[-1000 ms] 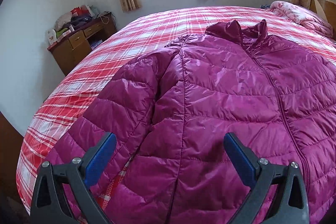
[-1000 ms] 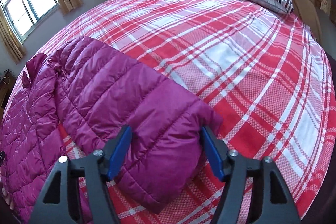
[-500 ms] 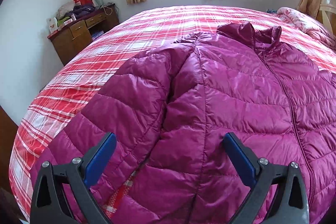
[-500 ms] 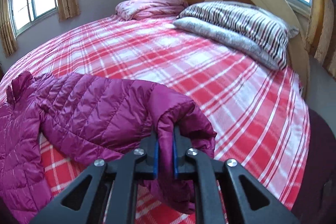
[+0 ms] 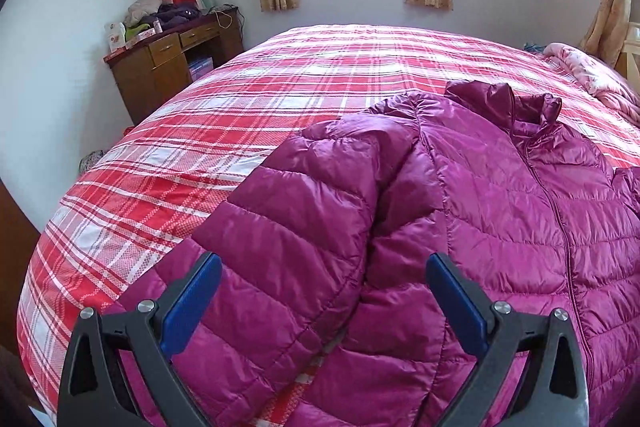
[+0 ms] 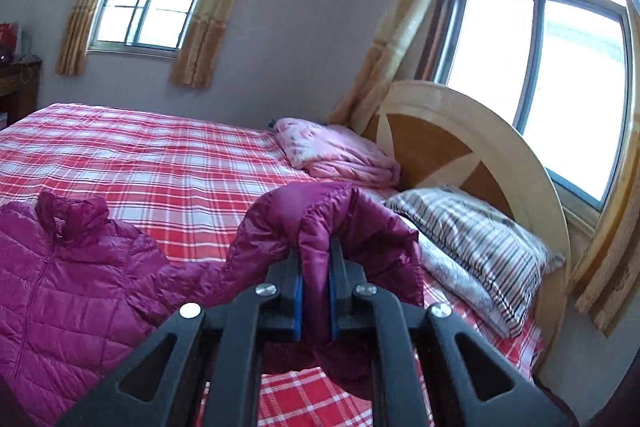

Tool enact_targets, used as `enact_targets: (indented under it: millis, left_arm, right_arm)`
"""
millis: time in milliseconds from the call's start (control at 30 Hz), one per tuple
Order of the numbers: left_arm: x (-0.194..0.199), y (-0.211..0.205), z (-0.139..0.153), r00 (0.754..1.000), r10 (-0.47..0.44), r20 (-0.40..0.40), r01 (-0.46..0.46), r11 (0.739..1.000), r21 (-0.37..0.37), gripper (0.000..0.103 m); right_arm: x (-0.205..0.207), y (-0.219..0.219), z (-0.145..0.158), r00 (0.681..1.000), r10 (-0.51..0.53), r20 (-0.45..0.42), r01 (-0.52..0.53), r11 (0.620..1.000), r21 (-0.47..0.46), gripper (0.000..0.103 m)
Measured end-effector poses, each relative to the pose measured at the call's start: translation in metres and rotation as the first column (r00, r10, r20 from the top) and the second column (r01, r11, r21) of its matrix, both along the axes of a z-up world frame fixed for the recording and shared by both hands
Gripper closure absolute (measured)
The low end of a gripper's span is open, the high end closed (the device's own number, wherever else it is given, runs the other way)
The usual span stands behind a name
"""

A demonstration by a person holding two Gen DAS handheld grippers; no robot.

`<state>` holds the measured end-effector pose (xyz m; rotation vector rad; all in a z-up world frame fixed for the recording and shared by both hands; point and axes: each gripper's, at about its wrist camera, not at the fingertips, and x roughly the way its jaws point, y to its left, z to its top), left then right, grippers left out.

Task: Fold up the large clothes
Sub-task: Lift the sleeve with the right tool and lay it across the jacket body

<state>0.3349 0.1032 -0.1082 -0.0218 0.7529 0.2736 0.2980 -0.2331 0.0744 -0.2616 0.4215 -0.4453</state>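
Jacket (image 5: 500, 227) hem — seemingly — cut off by lower edge

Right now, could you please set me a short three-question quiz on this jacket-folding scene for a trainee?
1. True or false: the left gripper is clamped on the jacket.
2. What do the right gripper's jaws pinch? A) the striped pillow B) the jacket's sleeve C) the pink quilt
3. What pattern covers the bed?

Key: 1 false, its jaws stand open; 2 B; 3 red and white plaid.
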Motion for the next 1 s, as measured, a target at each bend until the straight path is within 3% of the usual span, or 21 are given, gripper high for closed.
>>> enact_targets:
  millis: [233, 467, 700, 1000]
  left_arm:
    - [-0.005, 0.015, 0.007, 1.0, 0.013, 0.016, -0.012, 1.0, -0.021, 0.001]
    - [-0.008, 0.027, 0.006, 1.0, 0.022, 0.014, -0.021, 0.999, -0.024, 0.001]
    - [-0.009, 0.034, 0.003, 0.999, 0.033, 0.01, -0.033, 0.999, -0.025, 0.001]
    - [-0.008, 0.04, -0.001, 0.999, 0.043, 0.0, -0.043, 0.999, -0.013, 0.001]
  right_arm:
    - [0.017, 0.082, 0.001, 0.989, 0.145, -0.008, -0.146, 0.987, -0.07, 0.092]
    - [0.033, 0.137, -0.02, 0.967, 0.249, -0.052, -0.254, 0.961, -0.113, 0.092]
    - [0.049, 0.182, -0.059, 0.935, 0.33, -0.133, -0.345, 0.932, -0.114, 0.092]
    - [0.063, 0.245, -0.134, 0.881, 0.407, -0.242, -0.435, 0.897, -0.075, 0.092]
